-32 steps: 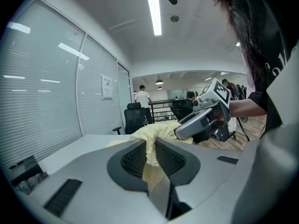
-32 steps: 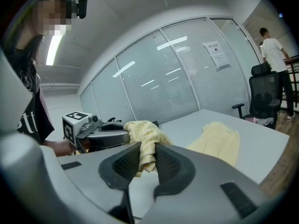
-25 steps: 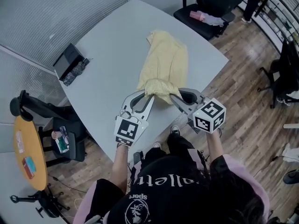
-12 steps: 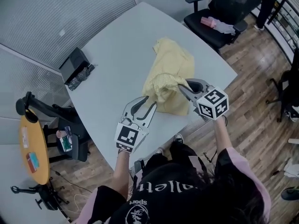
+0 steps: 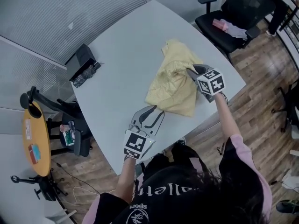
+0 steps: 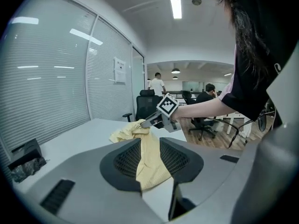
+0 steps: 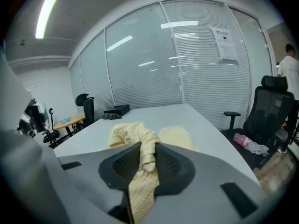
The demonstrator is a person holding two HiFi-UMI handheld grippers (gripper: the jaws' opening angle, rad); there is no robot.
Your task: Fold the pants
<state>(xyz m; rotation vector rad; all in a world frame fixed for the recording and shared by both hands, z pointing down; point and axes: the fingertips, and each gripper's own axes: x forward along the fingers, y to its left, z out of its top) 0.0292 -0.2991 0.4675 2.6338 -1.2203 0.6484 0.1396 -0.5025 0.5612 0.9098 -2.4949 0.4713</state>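
One broad pale grey desk (image 5: 117,55) with rounded corners fills the middle of the head view. It stands on a brown wooden plank floor (image 5: 261,106). On the right half of the desk lie the pale yellow cloth pants (image 5: 173,92). Their near part is spread flat and reaches close to the front edge. Their far part is gathered in wrinkles and rises a little from the desk top.

Beyond the far right corner of the desk stands a black office chair (image 5: 233,17) with armrests, well apart from the pants.

The right tool (image 5: 190,71), grey with a black-and-white marker cube, is at the right side of the pants and is closed on them. In the right gripper view a twisted bunch of the yellow cloth (image 7: 142,143) runs between the two black pads, and both pads press on it. The left gripper view shows this tool (image 6: 145,122) holding the bunch slightly above the flat part (image 6: 149,164).

The left tool (image 5: 158,110) is near the front edge of the desk, just beside the near border of the pants. Its jaws have just been opening and now stand moderately apart. Yellow cloth shows in the gap between them, but the pads do not press on it.

A small black box (image 5: 83,59) sits at the far left corner of the desk, far from the pants.
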